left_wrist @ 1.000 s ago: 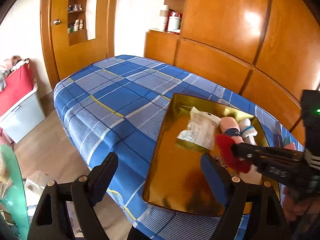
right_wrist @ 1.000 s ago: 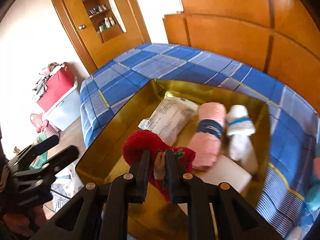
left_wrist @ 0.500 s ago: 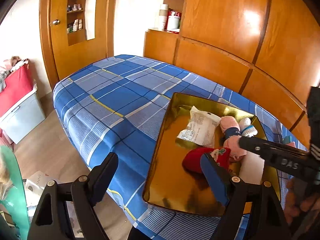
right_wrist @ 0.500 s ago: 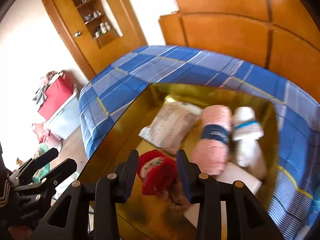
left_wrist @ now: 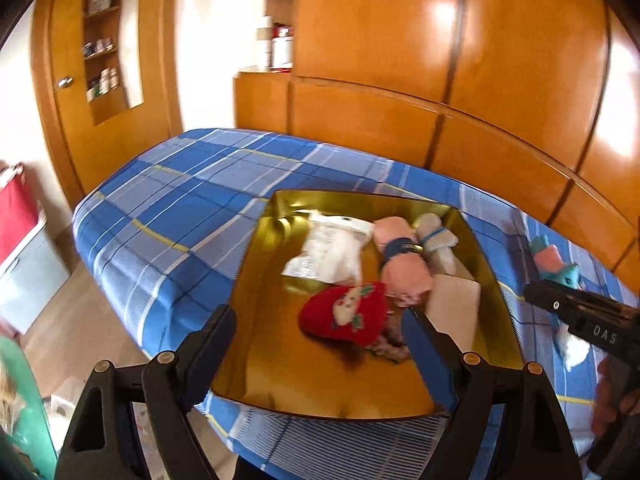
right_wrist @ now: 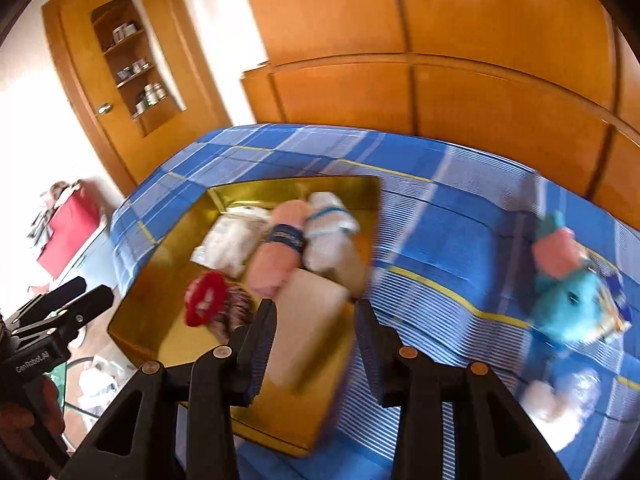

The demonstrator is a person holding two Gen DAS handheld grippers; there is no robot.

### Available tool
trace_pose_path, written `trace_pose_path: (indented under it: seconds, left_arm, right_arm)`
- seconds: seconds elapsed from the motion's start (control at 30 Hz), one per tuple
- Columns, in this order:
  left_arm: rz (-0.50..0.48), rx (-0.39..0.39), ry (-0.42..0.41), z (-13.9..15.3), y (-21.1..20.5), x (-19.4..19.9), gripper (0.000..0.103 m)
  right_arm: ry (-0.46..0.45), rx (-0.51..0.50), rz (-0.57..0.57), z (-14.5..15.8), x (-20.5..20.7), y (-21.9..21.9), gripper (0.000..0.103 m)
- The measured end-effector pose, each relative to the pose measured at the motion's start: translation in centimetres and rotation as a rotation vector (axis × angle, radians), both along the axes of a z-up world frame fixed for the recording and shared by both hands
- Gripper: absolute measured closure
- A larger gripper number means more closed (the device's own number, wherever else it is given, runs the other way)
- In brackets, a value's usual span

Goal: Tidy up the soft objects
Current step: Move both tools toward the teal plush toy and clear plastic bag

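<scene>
Red plush [right_wrist: 205, 298] lies in gold tray [right_wrist: 160, 264], left of the empty, released right tool [right_wrist: 316, 314].

Hat [left_wrist: 344, 316] & rolls [left_wrist: 402, 264] in tray [left_wrist: 256, 280] on bed [left_wrist: 160, 216]; plush [right_wrist: 568, 296] right.

A home bedroom: plaid-covered bed [left_wrist: 192, 208], wooden wardrobe [left_wrist: 440, 40], and door [right_wrist: 120, 80].

Glossy gold metal tray [left_wrist: 256, 264], fuzzy red sock [left_wrist: 344, 316], varnished wood wardrobe [left_wrist: 400, 40]
</scene>
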State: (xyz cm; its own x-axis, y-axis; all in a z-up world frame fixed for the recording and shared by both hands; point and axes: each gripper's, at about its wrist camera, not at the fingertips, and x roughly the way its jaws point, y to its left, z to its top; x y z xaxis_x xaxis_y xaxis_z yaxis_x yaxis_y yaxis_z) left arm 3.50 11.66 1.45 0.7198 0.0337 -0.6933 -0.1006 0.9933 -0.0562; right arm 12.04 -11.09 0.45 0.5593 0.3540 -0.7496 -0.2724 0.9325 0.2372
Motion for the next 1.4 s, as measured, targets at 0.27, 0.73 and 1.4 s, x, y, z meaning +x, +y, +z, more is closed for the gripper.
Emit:
trace_pose_path:
  seconds: [0.27,0.73,1.4]
  left_arm:
    - [-0.127,0.026,-0.005,0.8,-4.2,0.4,0.018]
    - [-0.311,0.002,0.029,1.2,-11.1,2.0,0.018]
    - [-0.804,0.094,0.152,-3.7,-31.2,3.5,0.018]
  right_arm:
    - [-0.034,-0.022,-0.140,0.9,-1.3,-6.8,0.063]
    - [-0.047,-0.117,-0.448,0.3,-3.9,-20.6,0.063]
    - [-0.017,0.104,-0.772,-0.9,-6.6,-29.5,0.063]
